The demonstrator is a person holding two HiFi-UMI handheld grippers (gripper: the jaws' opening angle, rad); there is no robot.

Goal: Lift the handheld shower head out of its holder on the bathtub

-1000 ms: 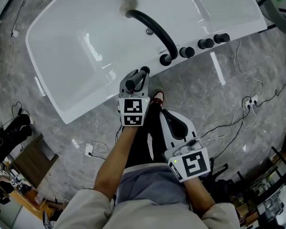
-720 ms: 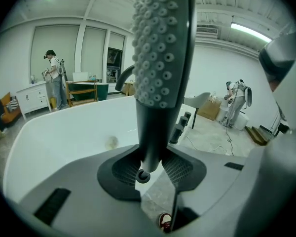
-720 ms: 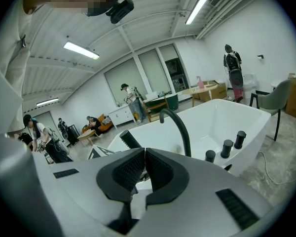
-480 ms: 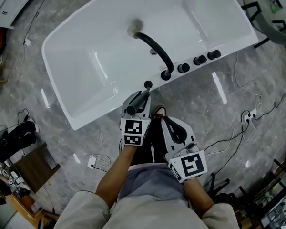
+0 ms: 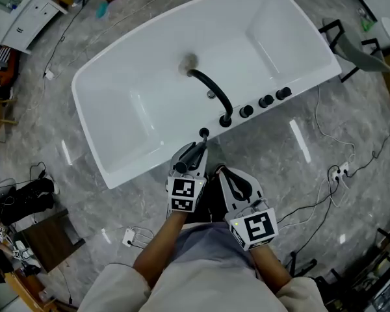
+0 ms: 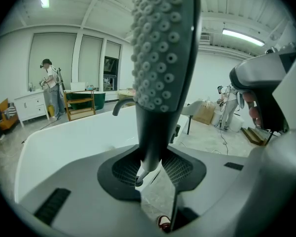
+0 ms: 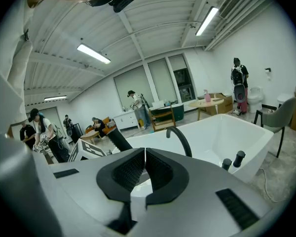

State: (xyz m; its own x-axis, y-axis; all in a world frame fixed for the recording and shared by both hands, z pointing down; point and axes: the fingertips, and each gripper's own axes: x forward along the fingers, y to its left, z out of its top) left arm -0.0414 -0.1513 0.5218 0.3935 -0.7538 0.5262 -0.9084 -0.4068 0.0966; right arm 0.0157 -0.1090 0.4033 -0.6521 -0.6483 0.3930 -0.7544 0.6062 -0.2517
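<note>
**Person's dress and hand tools, seen from above.** Sleeves (image 5: 114,283): pale cream, loose. Lap: grey-blue garment (image 5: 205,242) above dark trouser legs (image 5: 210,199). Left hand-held gripper (image 5: 196,149): pale grey moulded shell. At its near end is a white marker cube (image 5: 184,195) printed with black squares. Right hand-held gripper (image 5: 222,171): matching grey shell with a black hollow along its top and a second marker cube (image 5: 255,227) of the same pattern. Pads (image 7: 129,171): black and finely ribbed, framed by a rounded black surround. Black rectangular insets (image 7: 235,209) mark the grey shell on either side.

One bathtub (image 5: 117,103), one shower head (image 6: 163,58), three knobs (image 5: 266,101)
</note>
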